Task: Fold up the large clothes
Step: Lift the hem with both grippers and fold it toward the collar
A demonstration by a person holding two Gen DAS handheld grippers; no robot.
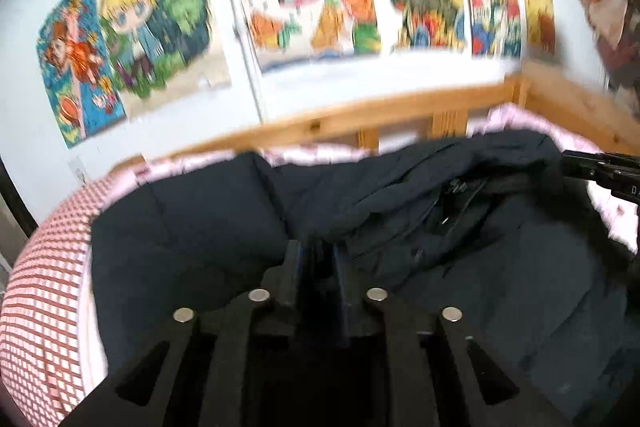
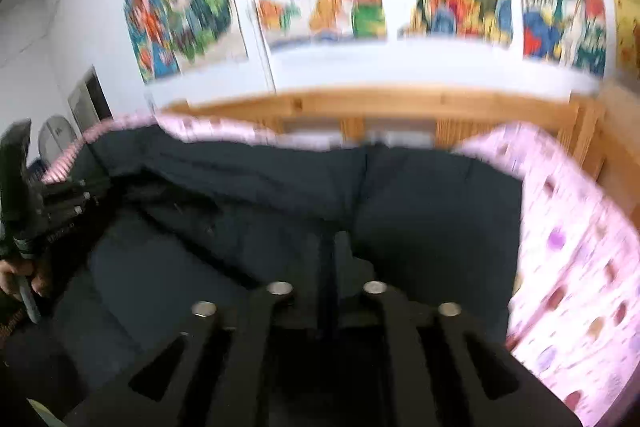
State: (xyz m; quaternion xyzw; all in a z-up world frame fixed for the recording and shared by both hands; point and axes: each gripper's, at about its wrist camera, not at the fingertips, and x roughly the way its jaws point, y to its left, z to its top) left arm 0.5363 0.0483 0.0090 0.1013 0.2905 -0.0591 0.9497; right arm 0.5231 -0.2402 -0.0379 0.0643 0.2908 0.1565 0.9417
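Both hand-held grippers [image 1: 318, 251] [image 2: 340, 247] hover slightly parted over dark jacket [image 1: 500, 227].

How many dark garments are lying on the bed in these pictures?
1. A single dark navy jacket lies spread across the bed, its zipper showing near the middle. Folds may hide another piece; I cannot tell.

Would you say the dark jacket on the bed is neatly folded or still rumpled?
Rumpled, partly folded at most: the dark jacket lies in loose, uneven layers on the bed, with its zipper exposed among the creases.
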